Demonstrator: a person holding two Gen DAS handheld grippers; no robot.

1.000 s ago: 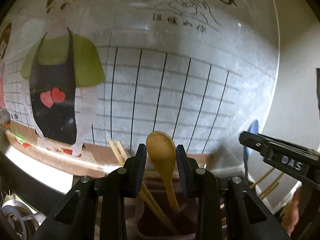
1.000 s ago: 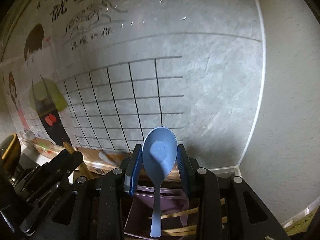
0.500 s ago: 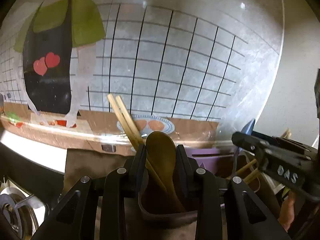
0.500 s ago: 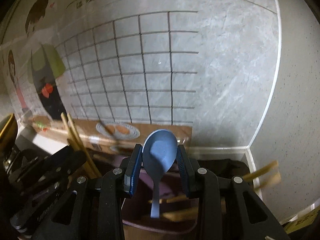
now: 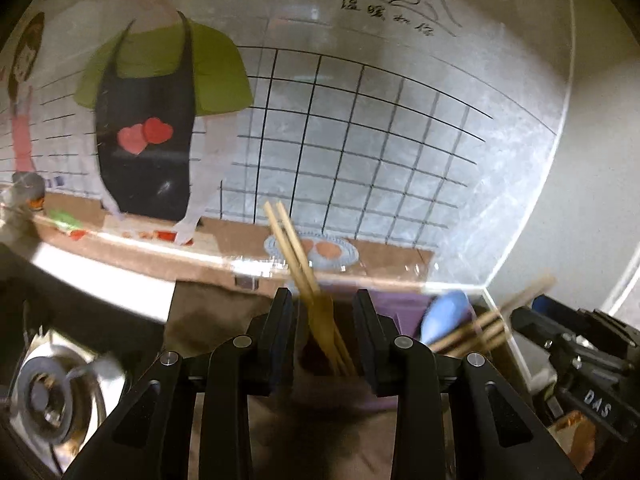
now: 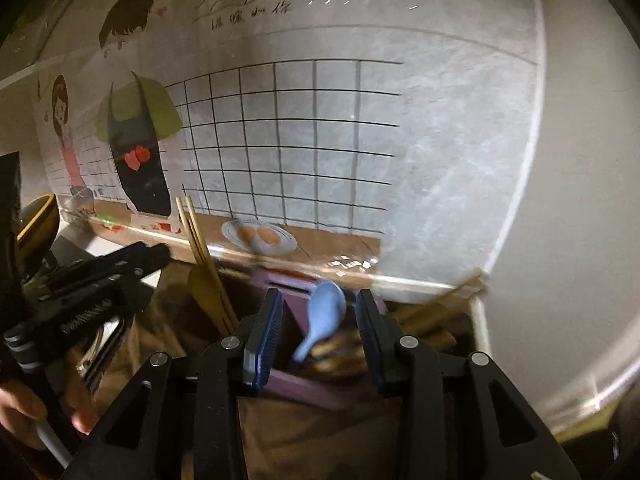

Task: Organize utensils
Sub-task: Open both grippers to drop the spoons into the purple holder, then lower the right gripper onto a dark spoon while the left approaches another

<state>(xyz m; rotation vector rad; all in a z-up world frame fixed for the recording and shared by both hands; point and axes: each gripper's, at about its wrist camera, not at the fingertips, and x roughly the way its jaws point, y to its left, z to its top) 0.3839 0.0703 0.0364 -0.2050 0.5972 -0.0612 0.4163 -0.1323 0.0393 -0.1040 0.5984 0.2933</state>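
Brown countertop (image 5: 224,312) below, left gripper (image 5: 325,322) gapes empty over wooden spoon (image 5: 322,324) and chopsticks (image 5: 290,248) in their holder; right gripper (image 6: 318,320), likewise spread, frames blue spoon (image 6: 326,312) in purple holder (image 6: 304,384); beyond, cartoon splashback (image 6: 280,140).

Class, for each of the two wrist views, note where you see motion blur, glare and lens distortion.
Left wrist view: the wooden spoon and blue spoon are smeared by motion blur, glare streaks the clear panel's lower edge, and the fisheye bows the grid lines. Right wrist view: the blue spoon is blurred, the wall is brightly lit while the corners are dark.
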